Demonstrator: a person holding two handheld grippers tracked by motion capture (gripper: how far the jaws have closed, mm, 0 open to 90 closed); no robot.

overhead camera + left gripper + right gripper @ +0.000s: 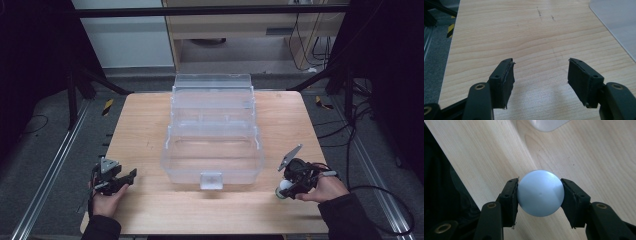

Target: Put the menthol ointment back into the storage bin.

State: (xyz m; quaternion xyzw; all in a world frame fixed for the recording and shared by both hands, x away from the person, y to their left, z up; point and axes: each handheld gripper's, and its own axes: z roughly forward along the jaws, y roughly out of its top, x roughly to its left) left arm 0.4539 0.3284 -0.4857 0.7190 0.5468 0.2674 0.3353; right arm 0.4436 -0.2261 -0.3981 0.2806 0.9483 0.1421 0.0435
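A clear plastic storage box (212,162) with its lid swung back stands in the middle of the wooden table (150,135); its corner (616,17) is in the left gripper view. My right gripper (286,189) hangs just off the box's front right corner, shut on a pale blue-white ball (540,192) (283,188). The two black pads (510,200) press the ball's sides a little above the tabletop. My left gripper (131,175) rests near the table's front left, jaws wide apart with nothing between them (540,75).
A latch tab (210,180) sticks out from the box's front wall; its edge (546,125) is in the right gripper view. The table's front edge lies close to both hands. Black frame legs (95,80), cables (350,130) and metal rails (45,175) surround the table on the floor.
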